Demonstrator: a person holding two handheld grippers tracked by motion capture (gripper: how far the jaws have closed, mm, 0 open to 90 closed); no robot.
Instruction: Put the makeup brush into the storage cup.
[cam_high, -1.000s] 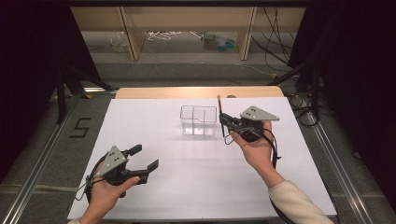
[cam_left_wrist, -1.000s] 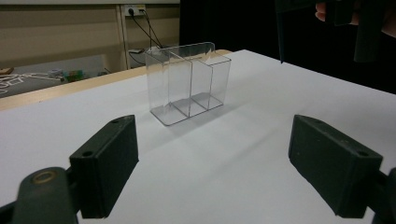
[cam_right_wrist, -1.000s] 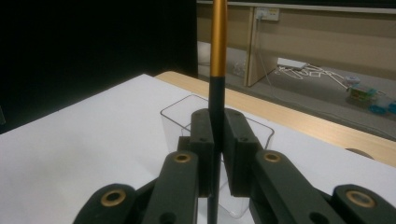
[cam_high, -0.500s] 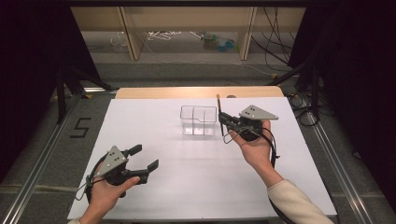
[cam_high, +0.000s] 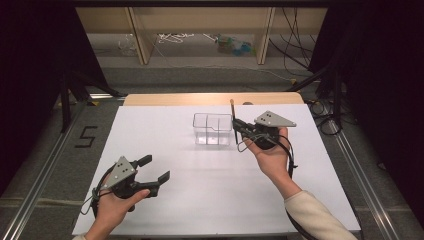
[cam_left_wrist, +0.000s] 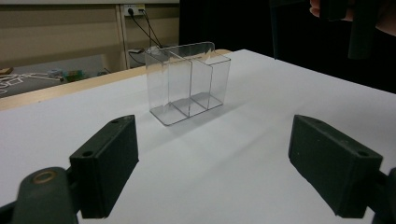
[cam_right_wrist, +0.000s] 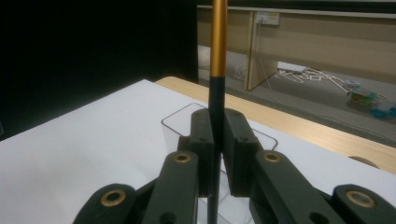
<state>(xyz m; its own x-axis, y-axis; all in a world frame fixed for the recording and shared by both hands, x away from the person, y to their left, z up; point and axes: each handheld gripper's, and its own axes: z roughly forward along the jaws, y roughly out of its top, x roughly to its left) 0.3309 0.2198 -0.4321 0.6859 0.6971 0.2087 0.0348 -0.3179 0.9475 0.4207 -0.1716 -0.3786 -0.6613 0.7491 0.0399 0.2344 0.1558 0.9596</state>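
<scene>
Pen (cam_right_wrist: 218, 42) upright, clamped in right gripper (cam_right_wrist: 217, 140).

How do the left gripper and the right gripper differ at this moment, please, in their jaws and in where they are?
The left gripper has its jaws wide apart with nothing between them; the right gripper is shut on a thin black and gold stick that stands upright. The left gripper is near the front of the white table, well apart from the clear divided box; the right gripper is right beside that box. Both are hand-held, black, with a grey plate.
</scene>
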